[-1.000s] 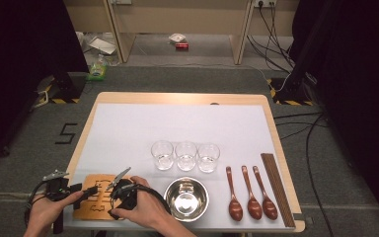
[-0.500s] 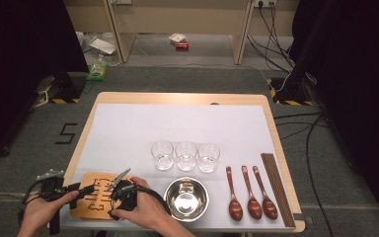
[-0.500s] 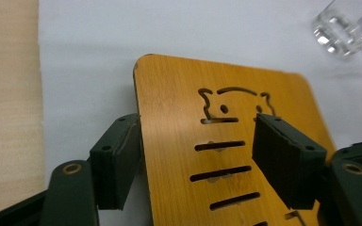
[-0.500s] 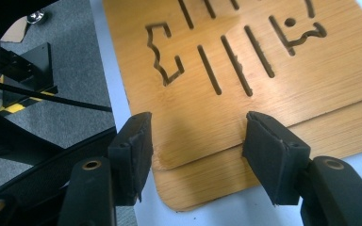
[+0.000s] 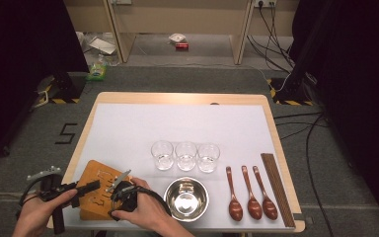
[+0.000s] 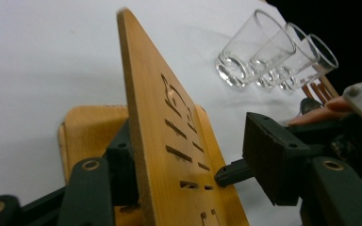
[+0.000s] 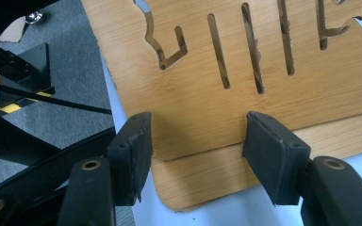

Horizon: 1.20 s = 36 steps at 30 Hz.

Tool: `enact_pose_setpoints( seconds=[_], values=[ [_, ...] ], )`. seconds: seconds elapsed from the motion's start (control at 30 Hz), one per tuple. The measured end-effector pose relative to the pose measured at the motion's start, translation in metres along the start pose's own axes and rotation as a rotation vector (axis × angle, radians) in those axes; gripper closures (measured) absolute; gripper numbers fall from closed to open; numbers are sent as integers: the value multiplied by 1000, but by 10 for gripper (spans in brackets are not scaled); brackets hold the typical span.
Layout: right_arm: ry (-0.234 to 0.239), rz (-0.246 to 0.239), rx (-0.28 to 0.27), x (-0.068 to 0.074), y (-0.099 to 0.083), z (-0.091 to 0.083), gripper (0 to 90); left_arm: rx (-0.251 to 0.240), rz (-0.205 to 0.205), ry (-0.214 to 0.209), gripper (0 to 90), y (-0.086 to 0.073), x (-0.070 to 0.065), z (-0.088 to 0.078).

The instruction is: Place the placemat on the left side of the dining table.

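A flat wooden board (image 5: 100,197) with cut-out slots sits at the table's front left corner, on a second plain board (image 6: 82,134). In the left gripper view the slotted board (image 6: 169,132) is tilted up on edge and stands between the jaws of my left gripper (image 6: 195,155). The jaws have just been closing. One pad lies against the board's back and the other pad (image 6: 268,150) is still apart from its face. My right gripper (image 7: 198,141) is open over the slotted board (image 7: 245,61), near its lower edge, with the plain board (image 7: 207,181) showing beneath. In the high view my left gripper (image 5: 91,186) and right gripper (image 5: 121,180) meet over the boards.
Three clear glasses (image 5: 186,155) stand in a row mid-table. In front of them sits a steel bowl (image 5: 197,185). Three wooden spoons (image 5: 249,195) and dark chopsticks (image 5: 276,190) lie at the right. The table's front edge (image 5: 177,229) is just behind my hands.
My left hand has lifted slightly at the board's left side, and its jaws have narrowed around the board. The right hand has stayed in place.
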State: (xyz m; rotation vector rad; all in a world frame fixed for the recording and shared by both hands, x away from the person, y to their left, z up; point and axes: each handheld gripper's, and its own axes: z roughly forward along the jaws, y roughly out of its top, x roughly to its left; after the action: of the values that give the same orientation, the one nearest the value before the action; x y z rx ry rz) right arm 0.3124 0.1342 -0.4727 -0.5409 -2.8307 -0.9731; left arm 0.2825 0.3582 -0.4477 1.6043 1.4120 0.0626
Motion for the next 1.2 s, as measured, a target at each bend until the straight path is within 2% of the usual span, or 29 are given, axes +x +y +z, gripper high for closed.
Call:
enact_pose_setpoints(
  seconds=[0.1, 0.2, 0.3, 0.43, 0.5, 0.6, 0.73, 0.77, 0.8, 0.83, 0.9, 0.97, 1.0, 1.03, 1.2],
  values=[
    [-4, 4, 5, 0, 0, -1, 438, -4, -13, 13, 527, -3, 4, 6],
    [-4, -4, -6, -1, -1, -1, 451, -15, -33, 0, 626, -5, 8, 8],
    [-3, -13, -6, -2, -1, -1, 459, -39, -54, 5, 722, -7, 11, 9],
    [-11, -13, -6, -3, -2, -2, 465, -79, -80, -60, 797, -8, 14, 10],
    [-12, -13, -6, -3, -2, -3, 464, -87, -81, -69, 808, -8, 14, 10],
    [-19, -15, -6, -3, -2, -9, 461, -113, -104, -106, 828, -7, 13, 11],
    [-40, -19, -16, -6, -6, -19, 461, -135, -98, -124, 856, -4, 8, 6],
    [-45, -29, -21, -7, -7, -22, 461, -138, -80, -116, 859, -3, 7, 5],
    [-51, -29, -17, -8, -8, -26, 461, -146, -80, -101, 859, -2, 5, 4],
    [-54, -14, -29, -10, -11, -31, 460, -150, -67, -89, 859, -2, 4, 3],
    [-57, -23, -32, -12, -12, -34, 460, -155, -65, -93, 859, -1, 2, 2],
    [-72, -24, -39, -15, -14, -40, 460, -174, -83, -105, 859, -1, 1, 1],
    [-75, -7, -40, -16, -15, -43, 459, -183, -82, -104, 859, 0, 1, 0],
    [-79, 12, -46, -18, -16, -48, 459, -188, -76, -97, 859, 0, 0, 0],
    [-99, -5, -65, -23, -16, -59, 459, -202, -24, -75, 859, 3, -5, -4]
  ],
)
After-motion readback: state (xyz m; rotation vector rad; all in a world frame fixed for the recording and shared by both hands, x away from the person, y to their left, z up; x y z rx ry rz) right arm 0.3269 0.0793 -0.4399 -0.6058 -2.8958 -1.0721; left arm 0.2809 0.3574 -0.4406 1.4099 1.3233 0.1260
